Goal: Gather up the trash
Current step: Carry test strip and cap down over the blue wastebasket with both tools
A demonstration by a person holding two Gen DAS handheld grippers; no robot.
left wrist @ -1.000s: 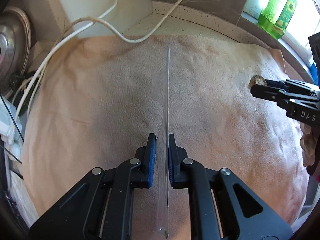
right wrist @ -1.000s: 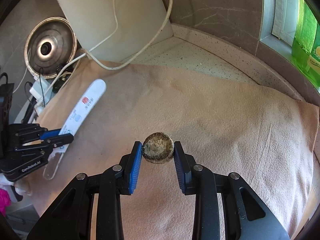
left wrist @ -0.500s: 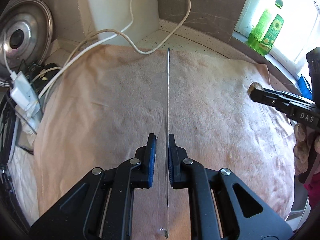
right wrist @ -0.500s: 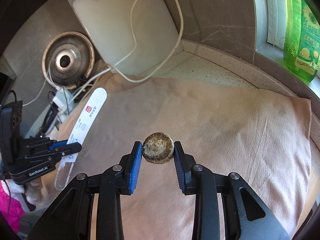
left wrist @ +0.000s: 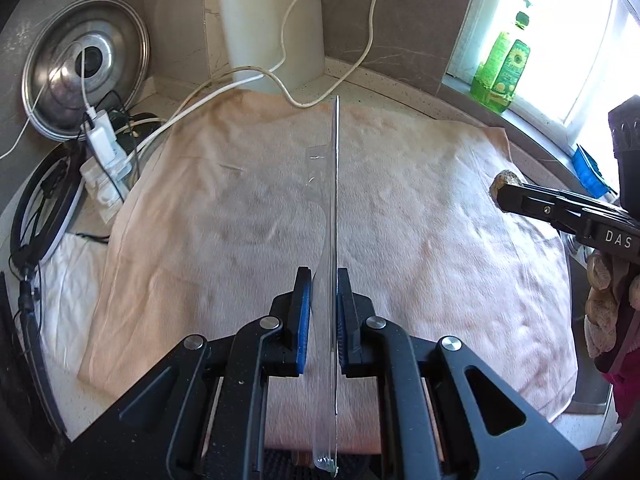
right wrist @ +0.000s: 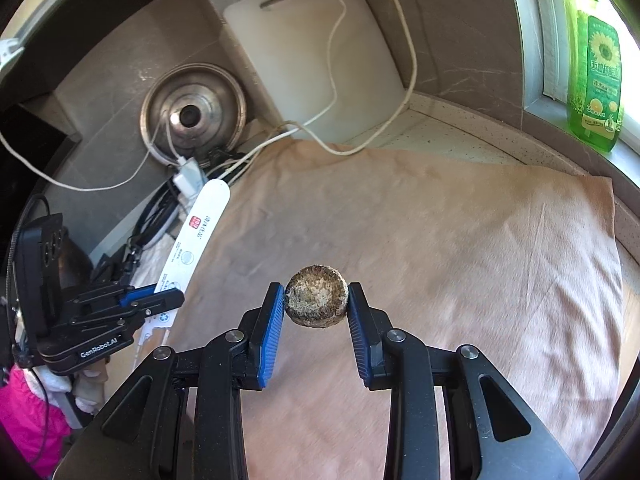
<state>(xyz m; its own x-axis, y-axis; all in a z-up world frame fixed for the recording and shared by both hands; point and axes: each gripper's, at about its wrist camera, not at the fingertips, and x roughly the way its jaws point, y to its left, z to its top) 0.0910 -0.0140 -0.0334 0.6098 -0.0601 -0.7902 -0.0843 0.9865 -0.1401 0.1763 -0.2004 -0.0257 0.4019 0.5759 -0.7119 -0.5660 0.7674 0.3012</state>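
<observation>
Cloth (right wrist: 440,240) spread on surface (right wrist: 448,128). Board (right wrist: 320,60) propped against wall behind cloth; cable (right wrist: 332,80) draped over it. Pot lid (right wrist: 194,114) leaned left of board, charger (left wrist: 102,136) in front of lid. Bottle (right wrist: 594,76) stood on windowsill, right rear.

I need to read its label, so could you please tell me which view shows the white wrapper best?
The right wrist view: the white wrapper faces the camera, printing visible. The left wrist view shows it only edge-on, a thin line.

Home kitchen counter: pot lid (right wrist: 193,110), white cutting board (right wrist: 316,60), green dish soap bottle (right wrist: 595,64) on windowsill.
</observation>
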